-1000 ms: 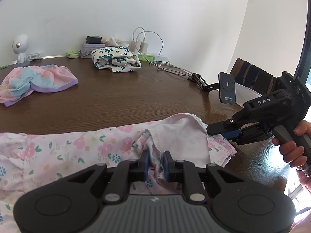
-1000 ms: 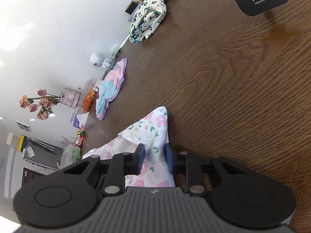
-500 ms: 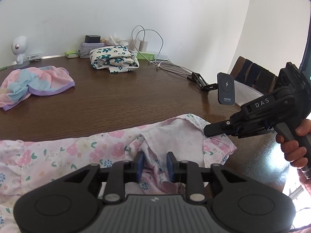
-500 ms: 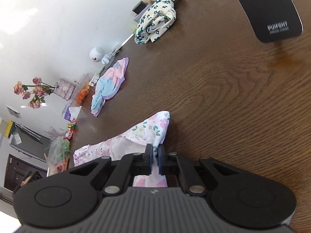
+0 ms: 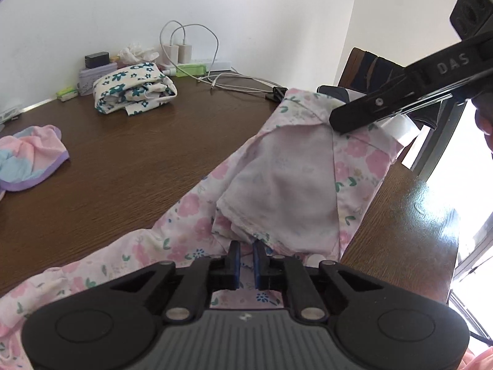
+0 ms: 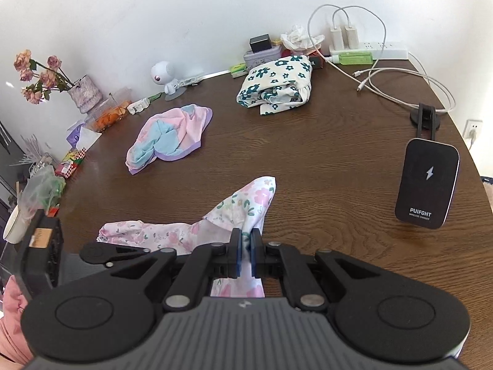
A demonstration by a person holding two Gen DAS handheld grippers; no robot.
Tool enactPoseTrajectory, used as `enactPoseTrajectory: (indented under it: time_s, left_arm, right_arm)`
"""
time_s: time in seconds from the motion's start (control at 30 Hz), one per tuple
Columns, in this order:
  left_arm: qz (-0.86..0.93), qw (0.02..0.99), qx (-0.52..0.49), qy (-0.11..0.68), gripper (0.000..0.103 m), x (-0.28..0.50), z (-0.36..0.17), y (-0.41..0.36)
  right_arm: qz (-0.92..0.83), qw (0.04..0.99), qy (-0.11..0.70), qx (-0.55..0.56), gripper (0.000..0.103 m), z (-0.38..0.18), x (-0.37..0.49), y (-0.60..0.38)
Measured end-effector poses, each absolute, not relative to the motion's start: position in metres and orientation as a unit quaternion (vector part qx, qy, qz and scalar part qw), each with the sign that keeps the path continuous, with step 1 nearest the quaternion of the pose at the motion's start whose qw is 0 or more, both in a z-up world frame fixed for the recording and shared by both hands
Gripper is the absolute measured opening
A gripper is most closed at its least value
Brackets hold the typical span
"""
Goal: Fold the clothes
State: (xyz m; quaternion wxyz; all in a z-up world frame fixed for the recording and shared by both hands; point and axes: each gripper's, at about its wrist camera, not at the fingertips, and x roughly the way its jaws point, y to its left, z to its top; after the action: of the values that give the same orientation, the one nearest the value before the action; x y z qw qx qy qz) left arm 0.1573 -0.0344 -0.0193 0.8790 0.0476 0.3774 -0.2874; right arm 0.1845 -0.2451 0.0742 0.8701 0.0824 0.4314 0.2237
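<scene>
While your left gripper [image 5: 245, 260] pinches the near edge of the pink floral garment [image 5: 286, 178], its jaws stand narrow with cloth between them. Your right gripper [image 6: 245, 254] is also closed tight on a corner of the same garment, and in the left wrist view this corner is lifted above the desk [image 5: 129, 166], ahead and to the right of your left gripper. The garment hangs stretched between the two grippers, and its other end lies on the desk to the left of your left gripper. Far ahead of your right gripper lies a folded white cloth with green flowers [image 6: 277, 84], and ahead to its left a crumpled pink and blue cloth [image 6: 168, 137]. A black charger stand [image 6: 428, 182] is to its right.
</scene>
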Motion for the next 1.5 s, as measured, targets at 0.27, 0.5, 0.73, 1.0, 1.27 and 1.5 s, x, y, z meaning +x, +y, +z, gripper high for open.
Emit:
enactPoseTrajectory:
  time_s: [0.27,0.5,0.73,1.0,1.27,1.5]
  left_arm:
    - [-0.291,0.887,-0.01,0.358,0.035,0.15,-0.012,0.0]
    - [-0.297,0.888,-0.03,0.35,0.021,0.152,-0.012,0.022]
    - [-0.309,0.879,-0.042,0.361,0.013,0.153,-0.023,0.025]
    - [-0.232,0.91,-0.09,0.331,0.034,0.124,0.0,0.108]
    - [-0.201,0.925,-0.1,0.306,0.037,0.107,0.011,0.139]
    - [-0.19,0.93,-0.107,0.297,0.038,0.108,0.016,0.14]
  right_arm:
    - [0.236,0.872,0.426,0.048,0.005,0.092,0.178,-0.206]
    - [0.245,0.868,0.432,0.015,0.005,0.093,0.174,-0.167]
    - [0.265,0.857,0.442,-0.019,0.005,0.084,0.171,-0.131]
    - [0.29,0.84,0.457,-0.049,0.005,0.066,0.169,-0.091]
    - [0.309,0.817,0.485,-0.047,0.005,0.029,0.17,-0.063]
    - [0.318,0.816,0.482,-0.002,0.025,0.008,0.168,-0.066]
